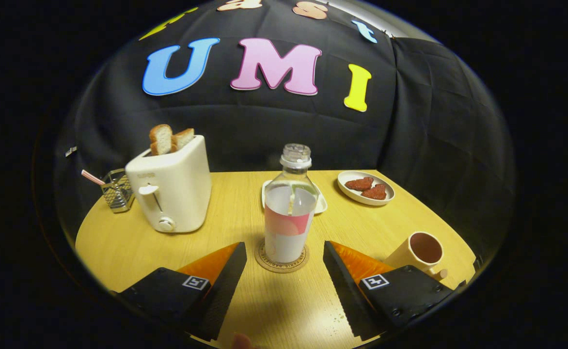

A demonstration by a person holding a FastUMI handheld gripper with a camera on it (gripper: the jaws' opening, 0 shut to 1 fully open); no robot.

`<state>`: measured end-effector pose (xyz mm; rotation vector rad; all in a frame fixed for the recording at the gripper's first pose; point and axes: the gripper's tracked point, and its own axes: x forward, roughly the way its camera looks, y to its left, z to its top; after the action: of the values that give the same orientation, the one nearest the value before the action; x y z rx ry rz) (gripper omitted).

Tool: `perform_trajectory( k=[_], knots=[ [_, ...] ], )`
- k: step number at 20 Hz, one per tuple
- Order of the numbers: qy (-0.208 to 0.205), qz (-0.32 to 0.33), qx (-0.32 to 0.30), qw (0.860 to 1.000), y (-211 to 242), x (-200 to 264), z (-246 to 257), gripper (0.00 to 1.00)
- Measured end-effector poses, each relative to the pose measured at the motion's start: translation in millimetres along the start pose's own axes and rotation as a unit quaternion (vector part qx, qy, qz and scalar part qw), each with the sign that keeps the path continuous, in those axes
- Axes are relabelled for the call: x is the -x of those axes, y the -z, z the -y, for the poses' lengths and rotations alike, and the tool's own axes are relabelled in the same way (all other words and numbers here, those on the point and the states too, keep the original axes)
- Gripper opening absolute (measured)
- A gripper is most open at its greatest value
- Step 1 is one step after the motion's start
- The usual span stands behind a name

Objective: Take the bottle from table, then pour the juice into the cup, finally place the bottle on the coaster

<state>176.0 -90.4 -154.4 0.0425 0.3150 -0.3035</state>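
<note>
One clear plastic bottle [290, 213], one round cork coaster [264, 261], one beige mug [418, 252], one cream toaster [172, 191] with two toast slices [170, 138], two white plates [365, 188], one wire basket [117, 190].

The gripper [284, 271] has its fingers spread apart.

At the frame's centre the bottle [290, 208] stands upright on the coaster [281, 263], just ahead of the gripper [284, 271], whose fingers sit spread wide to either side of it at the bottom, not touching it. Behind the bottle lies a tray [320, 203]; to the upper right of it is a plate [365, 188] with two pieces of food on it, and at lower right the cup [422, 252] stands by the right finger. At left a toaster [171, 190] holds two slices of bread [168, 138], with a wire basket [117, 190] further left, all on the table [119, 237].
</note>
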Motion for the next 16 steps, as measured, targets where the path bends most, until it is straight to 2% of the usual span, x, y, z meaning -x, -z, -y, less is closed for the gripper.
perform_trajectory(
  k=[7, 10, 16],
  knots=[
    [-0.041, 0.067, 0.005, 0.997, -39, 105, -7, 0.98],
    [-0.07, 0.089, -0.003, 0.994, -62, 141, -15, 0.97],
    [-0.079, 0.112, -0.011, 0.991, -95, 164, -14, 0.97]
  ],
)
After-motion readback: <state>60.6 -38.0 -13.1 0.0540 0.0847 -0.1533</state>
